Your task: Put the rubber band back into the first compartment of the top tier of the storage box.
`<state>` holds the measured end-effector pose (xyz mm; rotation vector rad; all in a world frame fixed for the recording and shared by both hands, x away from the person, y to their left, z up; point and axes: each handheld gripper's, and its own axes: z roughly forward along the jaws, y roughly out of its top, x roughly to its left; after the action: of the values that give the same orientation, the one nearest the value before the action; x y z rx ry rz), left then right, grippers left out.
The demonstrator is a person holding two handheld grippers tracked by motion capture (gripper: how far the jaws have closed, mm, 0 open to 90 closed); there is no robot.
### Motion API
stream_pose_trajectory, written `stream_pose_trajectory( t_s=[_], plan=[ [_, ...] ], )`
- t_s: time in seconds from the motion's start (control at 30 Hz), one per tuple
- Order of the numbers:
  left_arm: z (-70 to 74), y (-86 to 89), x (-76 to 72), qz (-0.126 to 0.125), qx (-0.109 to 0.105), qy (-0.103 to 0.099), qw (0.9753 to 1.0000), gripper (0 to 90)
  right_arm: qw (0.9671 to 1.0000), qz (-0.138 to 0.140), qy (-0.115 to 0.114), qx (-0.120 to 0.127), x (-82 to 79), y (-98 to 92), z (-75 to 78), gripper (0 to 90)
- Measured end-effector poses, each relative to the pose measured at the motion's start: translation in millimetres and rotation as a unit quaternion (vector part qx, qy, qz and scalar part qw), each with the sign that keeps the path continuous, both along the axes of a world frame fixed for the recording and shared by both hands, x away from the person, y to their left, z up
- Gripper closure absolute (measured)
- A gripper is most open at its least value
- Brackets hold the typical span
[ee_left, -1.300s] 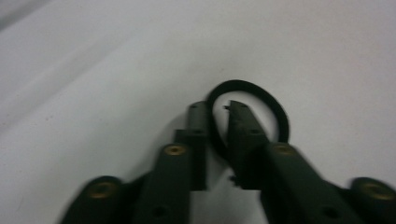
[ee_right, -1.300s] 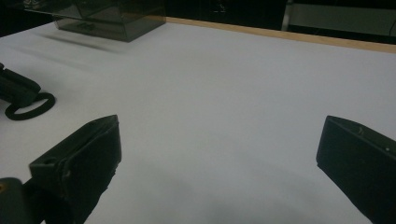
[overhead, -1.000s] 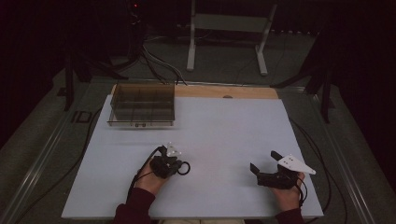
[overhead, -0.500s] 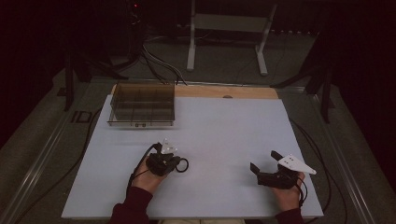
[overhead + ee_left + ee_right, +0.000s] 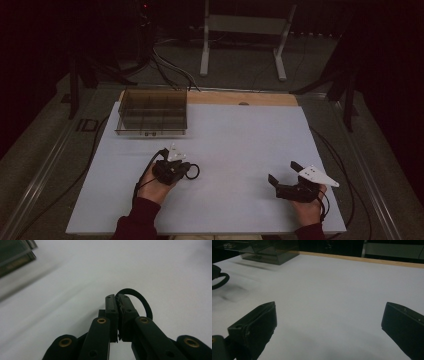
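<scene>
The white worktop (image 5: 235, 145) spans most of the high view, with a strip of bare wood along its far edge. At its far left corner stands a clear, dark-tinted compartment box (image 5: 152, 111), well apart from both hands; the right gripper view catches it again at the upper left (image 5: 268, 251). The right hand-held gripper (image 5: 282, 173) rests near the worktop's near right corner, its jaws spread wide with nothing between them, as the right gripper view shows. The left hand-held gripper (image 5: 186, 170) sits left of centre, nearer the person than the box, jaws pressed together on a black ring (image 5: 140, 300). The ring's loop curves out beyond the jaw tips, just above the worktop.
</scene>
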<state>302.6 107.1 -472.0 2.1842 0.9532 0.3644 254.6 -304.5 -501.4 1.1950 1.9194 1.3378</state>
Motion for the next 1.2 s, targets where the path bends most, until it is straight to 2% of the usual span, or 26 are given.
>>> stream_pose_trajectory(
  t_s=[0.5,1.2],
  plan=[
    [35.7,17.4,8.3,0.022,-0.011,-0.038,0.9990,88.6,1.0000,-0.001,-0.002,0.002,-0.5,-0.7,0.4,0.1],
    [64.2,41.2,21.1,0.054,-0.016,-0.063,0.9965,88.6,1.0000,-0.002,-0.004,0.004,-0.8,-0.5,0.6,0.1]
  ],
)
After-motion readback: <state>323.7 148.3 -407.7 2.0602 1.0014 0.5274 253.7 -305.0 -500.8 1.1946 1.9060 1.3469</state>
